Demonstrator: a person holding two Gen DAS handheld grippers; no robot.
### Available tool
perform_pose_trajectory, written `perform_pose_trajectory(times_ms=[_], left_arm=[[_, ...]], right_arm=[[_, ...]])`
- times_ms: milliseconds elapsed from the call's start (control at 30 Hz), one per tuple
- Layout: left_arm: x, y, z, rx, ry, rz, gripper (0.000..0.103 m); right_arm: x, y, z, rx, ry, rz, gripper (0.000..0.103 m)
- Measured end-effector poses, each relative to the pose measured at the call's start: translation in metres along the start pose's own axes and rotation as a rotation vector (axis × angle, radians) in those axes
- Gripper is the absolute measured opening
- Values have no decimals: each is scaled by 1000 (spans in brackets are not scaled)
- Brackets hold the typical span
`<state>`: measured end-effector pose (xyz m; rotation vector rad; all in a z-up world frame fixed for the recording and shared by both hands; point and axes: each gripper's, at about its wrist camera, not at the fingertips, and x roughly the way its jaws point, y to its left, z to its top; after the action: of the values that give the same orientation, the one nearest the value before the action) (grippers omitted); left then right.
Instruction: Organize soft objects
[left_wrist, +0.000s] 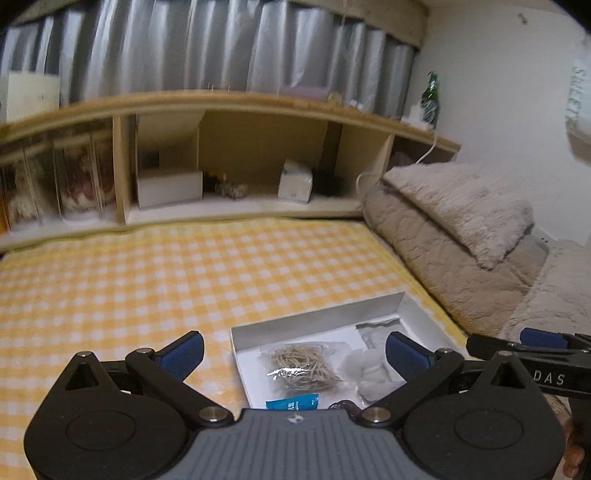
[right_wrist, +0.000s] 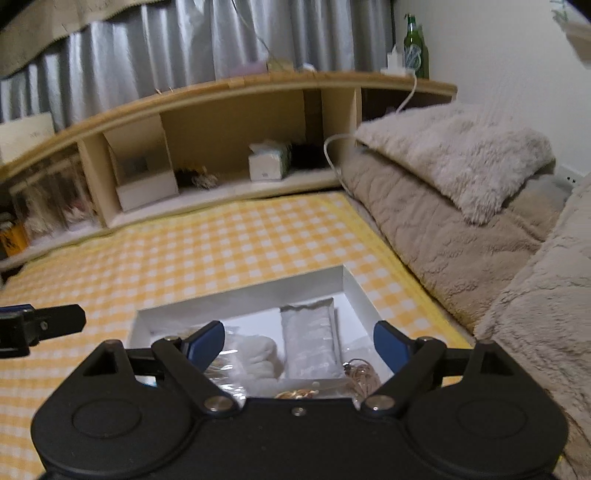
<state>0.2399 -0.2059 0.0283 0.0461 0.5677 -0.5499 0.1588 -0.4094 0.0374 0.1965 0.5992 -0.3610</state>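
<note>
A shallow white box (left_wrist: 314, 317) (right_wrist: 236, 299) lies on the yellow checked bed cover. In it are a clear bag of tan rubber bands (left_wrist: 306, 365), a white fluffy bag (left_wrist: 369, 365) (right_wrist: 258, 354), a long white packet (right_wrist: 310, 339), a blue packet (left_wrist: 291, 400) and a bag of thin wire (right_wrist: 364, 376). My left gripper (left_wrist: 295, 354) is open and empty above the box's near left part. My right gripper (right_wrist: 299, 343) is open and empty over the box's near edge. The right gripper also shows in the left wrist view (left_wrist: 532, 341), and the left gripper shows in the right wrist view (right_wrist: 40, 325).
A wooden headboard shelf (left_wrist: 236, 103) (right_wrist: 258, 88) runs along the back with boxes, a tissue box (left_wrist: 295, 181) and a green bottle (right_wrist: 415, 48). Folded beige fleece blankets and a pillow (left_wrist: 461, 206) (right_wrist: 461, 155) lie to the right. A white cable (right_wrist: 332, 151) hangs there.
</note>
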Motion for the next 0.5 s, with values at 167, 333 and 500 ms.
perform_pose_trajectory(times_ms=[167, 333, 500], left_arm=[[-44, -4, -7, -1, -34, -18, 103], [-80, -5, -18, -1, -49, 19, 103], [-110, -3, -28, -7, -57, 42, 103]], right_arm=[[-46, 7, -4, -23, -49, 30, 99], [-85, 12, -12, -36, -77, 46, 103], [-119, 13, -22, -25, -99, 65, 103]])
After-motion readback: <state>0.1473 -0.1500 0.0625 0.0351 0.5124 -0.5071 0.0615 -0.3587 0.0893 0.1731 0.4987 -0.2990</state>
